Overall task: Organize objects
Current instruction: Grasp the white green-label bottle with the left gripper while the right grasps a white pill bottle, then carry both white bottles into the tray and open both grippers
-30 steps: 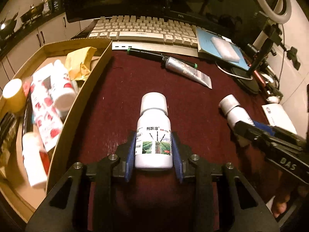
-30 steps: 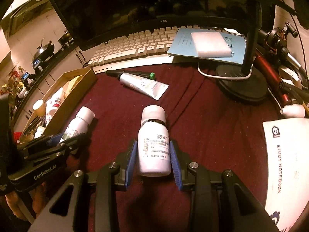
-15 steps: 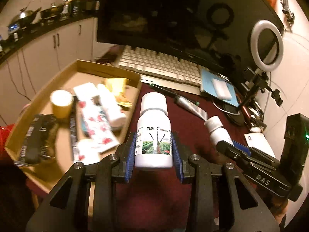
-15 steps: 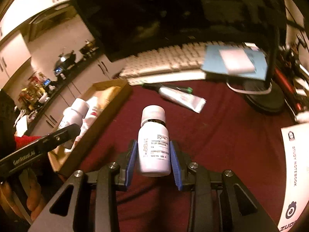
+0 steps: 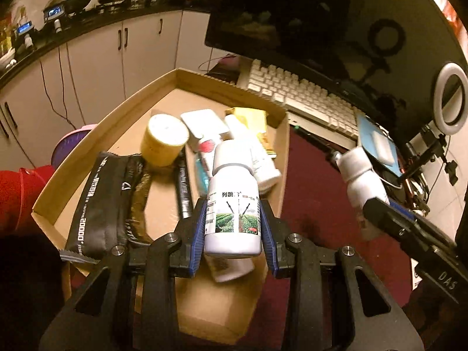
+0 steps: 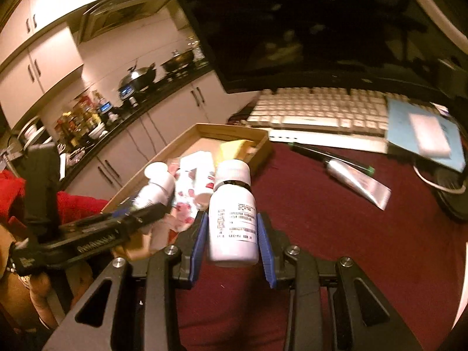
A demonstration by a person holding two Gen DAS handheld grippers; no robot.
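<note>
Now we hold two white bottles, one labelled bottle [image 5: 232, 213] clamped in our left gripper [image 5: 233, 228], one plain bottle [image 6: 233, 219] in our right gripper [image 6: 233, 239], both upright, caps pointing away.

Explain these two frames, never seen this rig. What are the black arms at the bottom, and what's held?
No robot: a person holds a two-finger tool in each hand, with a fisheye camera on each looking along its fingers. In the left view, the left tool clamps a white bottle with a field picture label above the cardboard tray, which holds a yellow tape roll, a black pouch and more. In the right view, the right tool clamps a white bottle with a text label over the maroon cloth; a tube and keyboard lie beyond.
</note>
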